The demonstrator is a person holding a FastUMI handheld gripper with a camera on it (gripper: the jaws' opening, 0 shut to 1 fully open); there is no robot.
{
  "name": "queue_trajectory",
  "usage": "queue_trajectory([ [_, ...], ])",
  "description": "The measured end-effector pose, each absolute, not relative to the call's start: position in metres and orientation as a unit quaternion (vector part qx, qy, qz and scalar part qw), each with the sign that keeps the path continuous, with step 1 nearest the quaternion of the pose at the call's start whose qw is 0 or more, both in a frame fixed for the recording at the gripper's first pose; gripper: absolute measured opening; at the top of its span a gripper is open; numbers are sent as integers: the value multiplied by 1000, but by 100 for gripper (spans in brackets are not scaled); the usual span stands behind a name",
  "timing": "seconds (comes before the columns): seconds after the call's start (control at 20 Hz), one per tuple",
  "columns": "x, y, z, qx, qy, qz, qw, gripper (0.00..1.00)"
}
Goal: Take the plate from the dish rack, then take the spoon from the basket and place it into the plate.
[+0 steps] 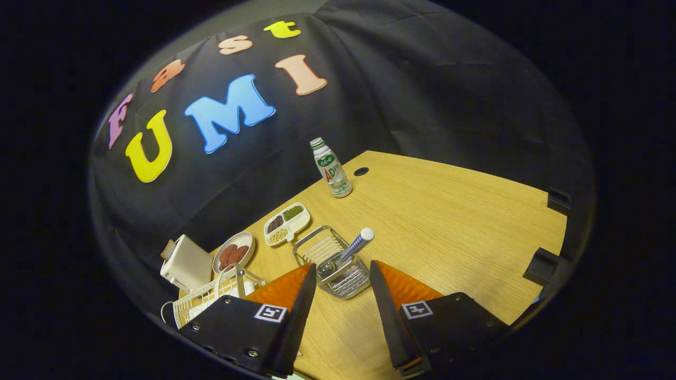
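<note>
We see a wood-grain table [449,221], matte and flat. The gripper [343,274] is spread wide, gripping nothing. Just ahead of its fingers sits a wire basket [330,261], chrome, rectangular, with the spoon [356,245] leaning in it — only the striped handle shows, bowl hidden. White wire dish rack [203,301] is half covered by the left finger; we can't make out a plate there. Beyond: a round dish [234,252], a three-part tray [287,223], a plastic bottle [331,168].
</note>
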State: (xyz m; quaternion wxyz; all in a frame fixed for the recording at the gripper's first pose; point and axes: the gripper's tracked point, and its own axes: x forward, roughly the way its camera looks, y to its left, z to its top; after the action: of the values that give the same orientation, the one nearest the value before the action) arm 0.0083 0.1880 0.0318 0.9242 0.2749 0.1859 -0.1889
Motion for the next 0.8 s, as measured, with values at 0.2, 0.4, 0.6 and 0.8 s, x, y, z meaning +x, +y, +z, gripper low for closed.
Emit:
queue_trajectory([
  [0.2,28,170,22,298,181,-212,913,65],
  [0.4,43,163,12,300,184,-213,911,50],
  [0.6,59,167,15,280,180,-201,921,21],
  [0.8,68,177,32,255,174,-174,935,9],
])
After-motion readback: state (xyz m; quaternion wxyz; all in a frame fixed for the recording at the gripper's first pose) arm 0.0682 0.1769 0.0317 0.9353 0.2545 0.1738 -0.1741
